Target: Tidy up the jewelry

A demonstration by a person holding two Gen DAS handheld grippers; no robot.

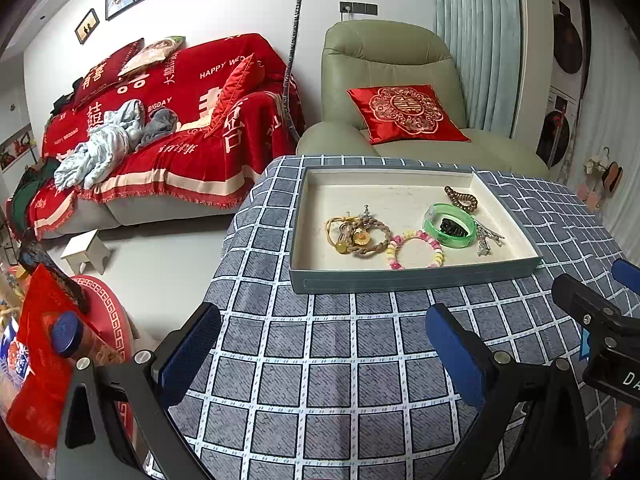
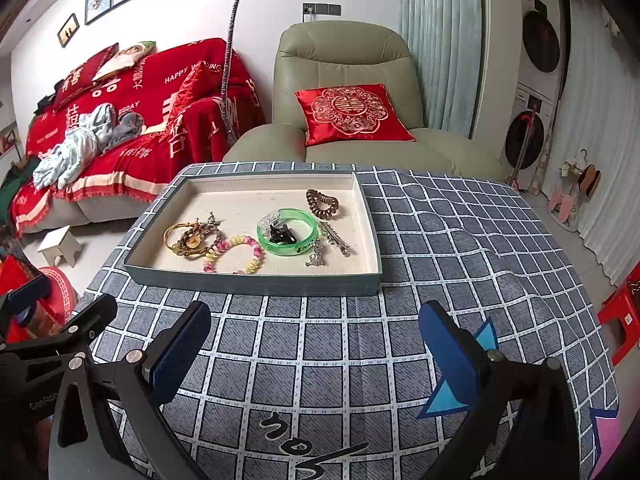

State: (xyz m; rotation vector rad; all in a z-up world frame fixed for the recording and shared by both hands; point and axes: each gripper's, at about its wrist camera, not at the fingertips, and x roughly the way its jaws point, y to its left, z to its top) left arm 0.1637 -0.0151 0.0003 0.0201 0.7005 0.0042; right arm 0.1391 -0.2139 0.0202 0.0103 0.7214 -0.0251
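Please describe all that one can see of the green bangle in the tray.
The green bangle is a wide ring of clear, glassy-looking green material, with a paler patch on its left rim. It lies flat in the right half of the tray. A small black hair claw sits inside it. Silver metal pieces lie against its right side. The pink and yellow bead bracelet lies close on its left.
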